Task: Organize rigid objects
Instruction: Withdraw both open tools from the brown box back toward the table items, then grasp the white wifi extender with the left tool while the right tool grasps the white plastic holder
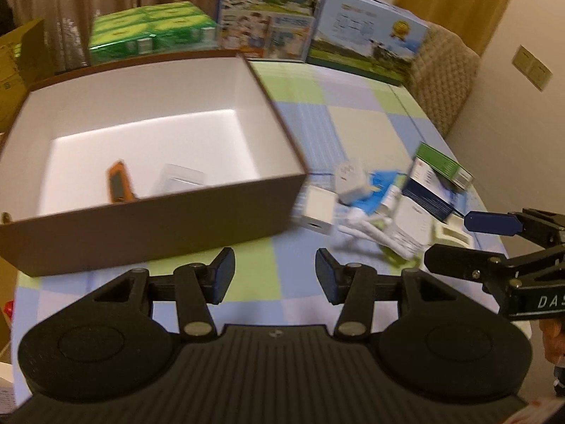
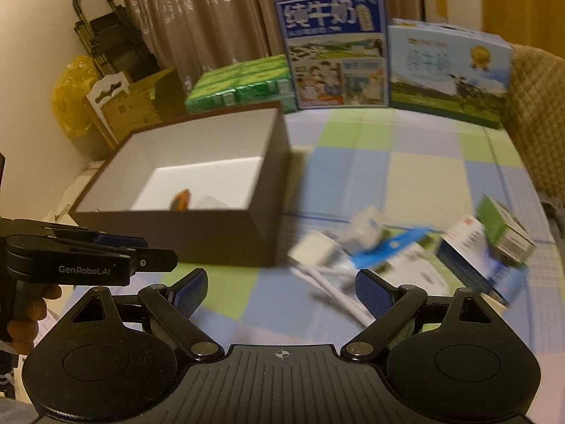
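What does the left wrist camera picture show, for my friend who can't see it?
An open brown box with white insides sits on a checkered tablecloth, holding an orange item. Right of it lies a pile of small boxes. The left gripper is open and empty.

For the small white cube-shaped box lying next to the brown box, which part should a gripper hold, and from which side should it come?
Probably grip the white cube box across two opposite flat side faces, coming down from above. It seems to sit squarely on the tablecloth, so those faces suit flat pads. The brown box wall is close on one side and white cables on the other, so a level approach looks crowded.
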`<state>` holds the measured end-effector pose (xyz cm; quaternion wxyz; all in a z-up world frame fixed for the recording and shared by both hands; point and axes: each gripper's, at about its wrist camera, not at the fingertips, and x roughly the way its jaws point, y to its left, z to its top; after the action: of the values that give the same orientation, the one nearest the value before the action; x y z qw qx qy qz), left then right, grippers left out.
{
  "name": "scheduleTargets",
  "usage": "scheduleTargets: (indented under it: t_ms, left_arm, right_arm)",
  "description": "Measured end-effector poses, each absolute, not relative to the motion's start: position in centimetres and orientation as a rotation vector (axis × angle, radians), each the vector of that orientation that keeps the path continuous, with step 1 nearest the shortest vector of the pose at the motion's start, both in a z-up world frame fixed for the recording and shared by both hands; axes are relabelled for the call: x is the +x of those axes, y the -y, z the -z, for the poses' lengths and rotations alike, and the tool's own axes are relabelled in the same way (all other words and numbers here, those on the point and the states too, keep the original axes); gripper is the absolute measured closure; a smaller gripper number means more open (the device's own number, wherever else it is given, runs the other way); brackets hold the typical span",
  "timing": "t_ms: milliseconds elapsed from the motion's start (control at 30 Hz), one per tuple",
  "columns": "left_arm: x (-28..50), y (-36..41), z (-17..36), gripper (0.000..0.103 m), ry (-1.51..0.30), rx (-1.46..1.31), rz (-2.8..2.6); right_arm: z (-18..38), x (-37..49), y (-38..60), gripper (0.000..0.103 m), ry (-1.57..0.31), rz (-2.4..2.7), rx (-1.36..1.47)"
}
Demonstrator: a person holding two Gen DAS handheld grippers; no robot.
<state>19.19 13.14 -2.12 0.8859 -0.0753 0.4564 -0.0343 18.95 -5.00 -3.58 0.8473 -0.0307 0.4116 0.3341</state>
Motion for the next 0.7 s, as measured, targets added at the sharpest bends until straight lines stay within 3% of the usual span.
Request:
scheduleTargets:
  t_ms: [700]
  left_arm:
    - [20.7, -1.2, 4.4, 0.051, -0.972, -0.028, 0.245]
  right_arm:
    - [5.7, 20.0, 18.1, 0.015, -0.936, -0.535, 0.017]
